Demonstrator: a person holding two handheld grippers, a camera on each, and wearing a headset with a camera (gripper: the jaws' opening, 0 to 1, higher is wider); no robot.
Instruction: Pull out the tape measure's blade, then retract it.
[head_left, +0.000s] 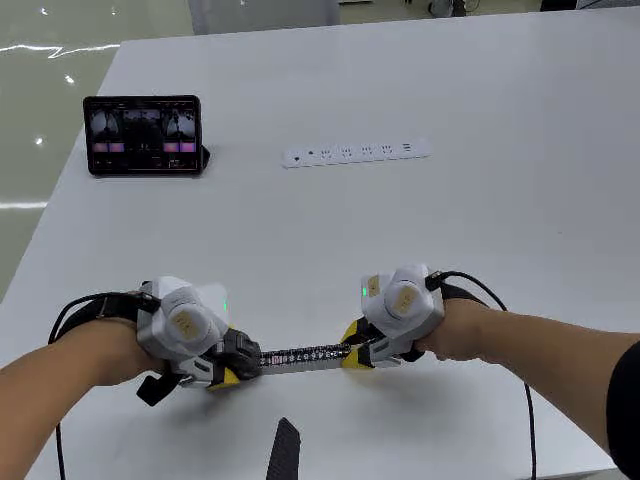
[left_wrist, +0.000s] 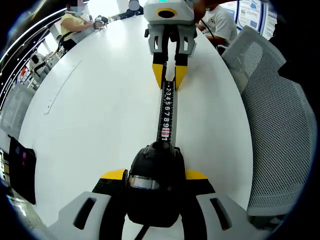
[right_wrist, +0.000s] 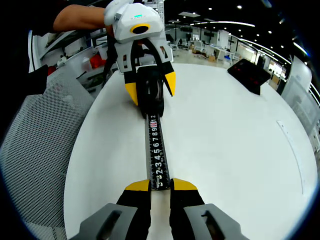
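1 tape measure (head_left: 246, 356) spans 2 grippers, its blade (head_left: 305, 355) running straight left to right. The left gripper (head_left: 230, 366) clamps the case (left_wrist: 152, 185); the right gripper (right_wrist: 160, 186) pinches the blade's tip.

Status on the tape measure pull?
Left gripper shut on case. Right gripper shut on blade at its tip. Blade out, straight between them. Power strip and tablet far back, off the line.

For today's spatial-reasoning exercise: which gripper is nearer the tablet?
Left. The left gripper, holding the tape measure case, lies on the near side of the tablet, slightly to its right; the right gripper, pinching the blade, lies farther right.
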